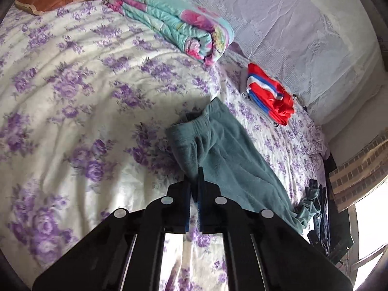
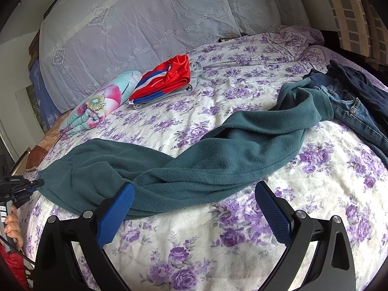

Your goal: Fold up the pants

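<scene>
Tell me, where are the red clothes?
The folded red clothes lie on the bed near the lace curtain, beside the flowery rolled quilt, beyond the green pants.

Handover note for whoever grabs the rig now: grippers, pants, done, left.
Left gripper: shut on the teal pants at the waist end.
Right gripper: open, empty, over the pants' near edge.
Pants lie stretched and twisted across the floral bed, leg ends by the jeans.
Done: a folded red garment sits by the rolled quilt.
Left: straighten, then fold.
</scene>
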Available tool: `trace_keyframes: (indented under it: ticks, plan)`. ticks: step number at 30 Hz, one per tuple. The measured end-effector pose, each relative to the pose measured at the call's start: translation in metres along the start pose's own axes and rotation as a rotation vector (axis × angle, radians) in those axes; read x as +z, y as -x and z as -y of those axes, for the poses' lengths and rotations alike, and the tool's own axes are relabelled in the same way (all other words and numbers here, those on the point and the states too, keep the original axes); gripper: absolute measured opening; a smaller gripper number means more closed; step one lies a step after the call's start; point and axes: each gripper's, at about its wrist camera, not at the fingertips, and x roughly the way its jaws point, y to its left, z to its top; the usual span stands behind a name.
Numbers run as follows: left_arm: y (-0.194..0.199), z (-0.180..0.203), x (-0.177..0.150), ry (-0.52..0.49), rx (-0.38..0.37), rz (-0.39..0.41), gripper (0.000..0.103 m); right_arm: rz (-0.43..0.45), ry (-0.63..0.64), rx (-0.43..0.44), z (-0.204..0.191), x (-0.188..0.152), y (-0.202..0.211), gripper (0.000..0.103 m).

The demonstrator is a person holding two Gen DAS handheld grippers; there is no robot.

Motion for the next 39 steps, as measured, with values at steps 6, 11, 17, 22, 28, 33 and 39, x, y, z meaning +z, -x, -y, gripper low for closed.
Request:
trace_keyframes:
  ticks: [6,11,17,22,28,33,39]
  plan:
    - [0.074,-0.027,-0.012,-0.011,0.127,0.115,0.002,0.007,-0.006,0.006,0.001,0.002,0.004,0.100]
    - [0.063,-0.051,-0.025,0.000,0.176,0.049,0.003,0.014,-0.014,0.012,0.004,0.003,0.007,0.100]
    - [0.007,-0.009,-0.015,-0.081,0.116,-0.036,0.081,0.025,-0.087,0.056,0.021,0.004,0.018,0.100]
    - [-0.051,0.012,-0.015,-0.118,0.109,-0.107,0.074,0.001,-0.153,0.019,0.055,0.008,0.034,0.100]
    - [-0.042,-0.020,0.003,0.026,0.031,-0.069,0.006,-0.006,-0.238,-0.049,0.098,0.005,0.050,0.100]
    - [0.047,-0.049,-0.004,0.029,0.063,0.102,0.006,0.035,-0.220,-0.075,0.105,0.016,0.057,0.100]
    - [0.078,-0.106,-0.032,0.110,0.161,0.040,0.019,-0.008,-0.191,-0.052,0.101,0.034,0.039,0.100]
